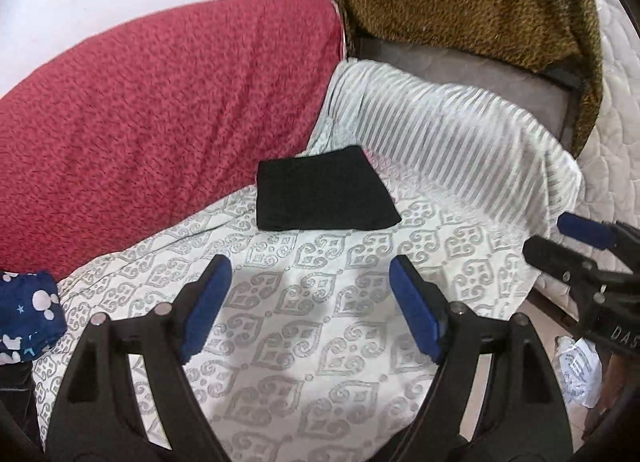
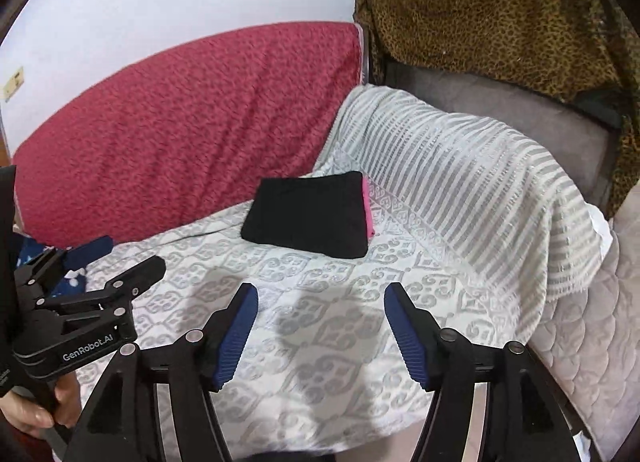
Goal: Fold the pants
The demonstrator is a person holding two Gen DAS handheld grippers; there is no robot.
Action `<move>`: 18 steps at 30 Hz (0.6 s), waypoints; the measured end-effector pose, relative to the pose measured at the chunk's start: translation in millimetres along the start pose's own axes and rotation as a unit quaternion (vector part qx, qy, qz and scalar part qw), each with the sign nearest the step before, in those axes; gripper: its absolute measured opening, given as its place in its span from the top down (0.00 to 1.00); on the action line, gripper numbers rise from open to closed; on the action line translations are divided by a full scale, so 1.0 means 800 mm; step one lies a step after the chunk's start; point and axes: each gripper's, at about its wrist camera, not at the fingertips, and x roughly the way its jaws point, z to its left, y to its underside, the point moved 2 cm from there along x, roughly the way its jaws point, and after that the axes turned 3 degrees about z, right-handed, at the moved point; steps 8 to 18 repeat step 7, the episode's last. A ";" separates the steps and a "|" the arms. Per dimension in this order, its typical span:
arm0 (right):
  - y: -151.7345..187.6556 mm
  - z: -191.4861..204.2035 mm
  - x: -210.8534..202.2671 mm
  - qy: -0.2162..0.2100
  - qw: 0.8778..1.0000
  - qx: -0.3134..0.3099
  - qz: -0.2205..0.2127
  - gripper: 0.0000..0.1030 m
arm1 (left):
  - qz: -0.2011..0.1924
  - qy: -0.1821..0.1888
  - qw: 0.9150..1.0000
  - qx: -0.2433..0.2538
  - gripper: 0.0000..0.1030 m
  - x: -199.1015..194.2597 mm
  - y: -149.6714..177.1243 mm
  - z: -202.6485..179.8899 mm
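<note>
pants (image 1: 326,190) lie folded in a neat black square on the bed (image 1: 304,302), just below the red cushion (image 1: 160,110). both tongs, left (image 1: 310,304) and right (image 2: 318,330), hang apart and empty short of the pants, so the fold looks finished.
</note>
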 end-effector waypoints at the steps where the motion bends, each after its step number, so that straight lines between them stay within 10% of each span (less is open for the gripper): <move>1: 0.003 0.002 -0.008 0.000 1.000 -0.001 -0.003 0.34 | -0.007 -0.001 1.000 -0.001 0.21 -0.008 0.001 -0.001; 18: 0.017 0.011 -0.045 0.008 1.000 0.001 -0.014 0.33 | -0.035 -0.009 0.999 0.007 0.21 -0.047 0.004 -0.014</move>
